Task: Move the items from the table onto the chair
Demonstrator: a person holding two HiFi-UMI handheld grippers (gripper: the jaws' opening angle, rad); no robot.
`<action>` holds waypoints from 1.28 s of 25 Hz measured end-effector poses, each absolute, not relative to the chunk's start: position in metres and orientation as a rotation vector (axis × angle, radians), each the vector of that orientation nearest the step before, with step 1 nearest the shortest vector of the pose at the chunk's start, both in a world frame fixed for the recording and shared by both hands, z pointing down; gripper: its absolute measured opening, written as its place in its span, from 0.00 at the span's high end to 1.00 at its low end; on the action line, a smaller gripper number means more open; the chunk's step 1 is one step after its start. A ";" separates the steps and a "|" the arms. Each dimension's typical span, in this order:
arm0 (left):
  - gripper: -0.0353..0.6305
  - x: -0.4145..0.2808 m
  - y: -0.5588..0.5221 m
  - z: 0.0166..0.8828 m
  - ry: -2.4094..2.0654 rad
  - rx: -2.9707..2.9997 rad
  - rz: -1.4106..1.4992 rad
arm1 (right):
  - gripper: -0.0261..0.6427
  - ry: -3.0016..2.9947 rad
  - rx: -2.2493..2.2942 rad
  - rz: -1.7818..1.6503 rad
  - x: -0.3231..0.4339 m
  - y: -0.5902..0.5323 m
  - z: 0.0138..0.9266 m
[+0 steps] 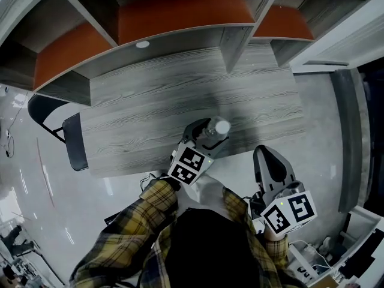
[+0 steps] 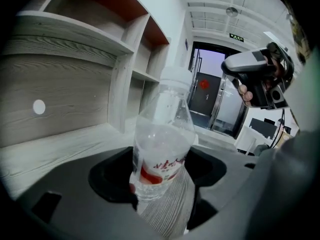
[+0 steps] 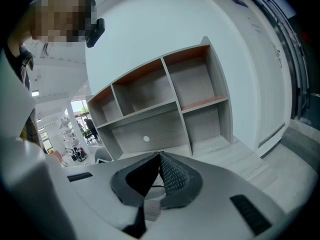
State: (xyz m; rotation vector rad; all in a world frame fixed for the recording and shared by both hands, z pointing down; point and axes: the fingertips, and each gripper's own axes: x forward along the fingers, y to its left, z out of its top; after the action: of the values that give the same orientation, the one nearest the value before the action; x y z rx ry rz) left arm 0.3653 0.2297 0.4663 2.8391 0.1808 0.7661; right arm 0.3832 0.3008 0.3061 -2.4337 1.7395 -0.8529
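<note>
A clear plastic water bottle (image 1: pixel 215 134) with a white cap and a red label stands upright near the front edge of the grey wooden table (image 1: pixel 168 95). My left gripper (image 1: pixel 206 134) reaches around it, jaws wide. In the left gripper view the bottle (image 2: pixel 162 149) sits between the jaws, close against the left one, with bare table showing before the right one. My right gripper (image 1: pixel 264 156) hangs off the table's front right corner, jaws together and empty; its tips meet in the right gripper view (image 3: pixel 159 156). The black chair (image 1: pixel 75 141) stands at the table's left end.
A shelf unit (image 1: pixel 180 17) with orange-backed compartments rises along the table's far side, a small white disc (image 1: pixel 142 44) on its back panel. Pale glossy floor (image 1: pixel 36 203) surrounds the chair. Cables and boxes lie at the lower right (image 1: pixel 318 260).
</note>
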 end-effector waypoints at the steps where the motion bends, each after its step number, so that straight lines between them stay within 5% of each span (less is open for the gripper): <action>1: 0.47 0.364 0.230 0.466 0.176 2.839 0.773 | 0.94 1.744 -2.432 -0.849 0.383 0.300 0.306; 16: 0.48 0.296 0.157 0.413 -0.252 2.813 0.614 | 0.94 2.090 -2.194 -0.785 0.341 0.238 0.295; 32: 0.48 0.025 0.016 0.383 -1.070 2.537 0.405 | 0.94 2.693 -1.635 -0.783 0.129 0.078 0.294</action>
State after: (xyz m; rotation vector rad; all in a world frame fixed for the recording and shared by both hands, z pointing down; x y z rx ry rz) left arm 0.0253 0.0160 0.3830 2.5372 -1.0700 0.4047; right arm 0.1285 0.0776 0.2941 -1.6353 2.6930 -0.7828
